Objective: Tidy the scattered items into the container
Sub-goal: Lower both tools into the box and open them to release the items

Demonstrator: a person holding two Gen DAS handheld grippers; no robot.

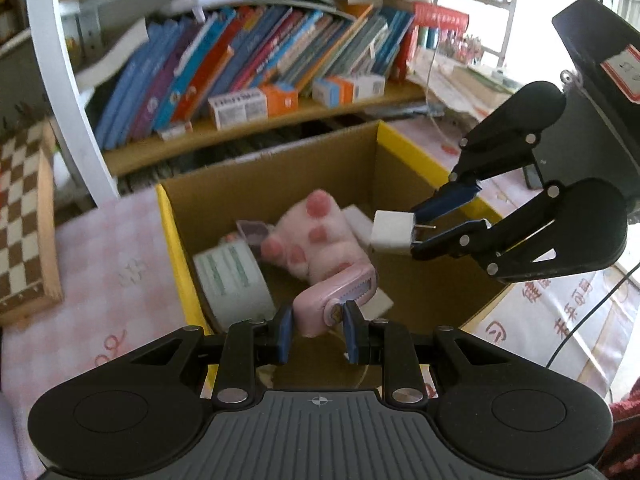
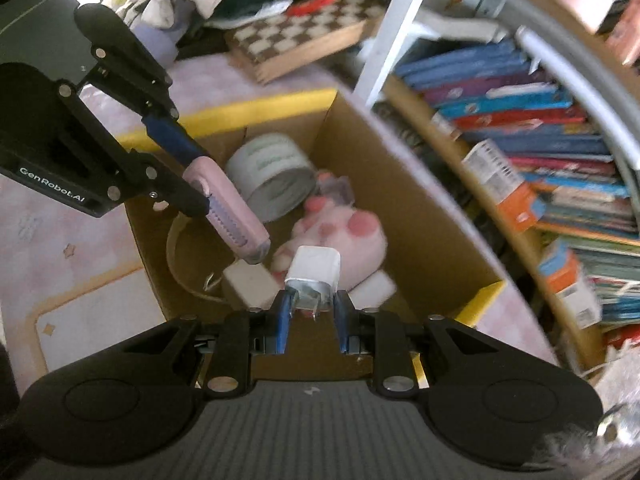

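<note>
left hand-held gripper (image 1: 316, 330) grips pink comb (image 1: 336, 294), long axis toward box (image 1: 280, 176).

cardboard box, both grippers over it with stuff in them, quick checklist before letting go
1. Left gripper holds the pink comb: ok.
2. Right gripper holds the white charger plug by its prong end: ok.
3. Both items hang over the opening of the cardboard box: ok.
4. Bare floor of the box under the comb: not ok, plush paw and tape roll lie below.
5. The two grippers stand apart from each other: ok.
6. Room left in the box: ok.
</note>
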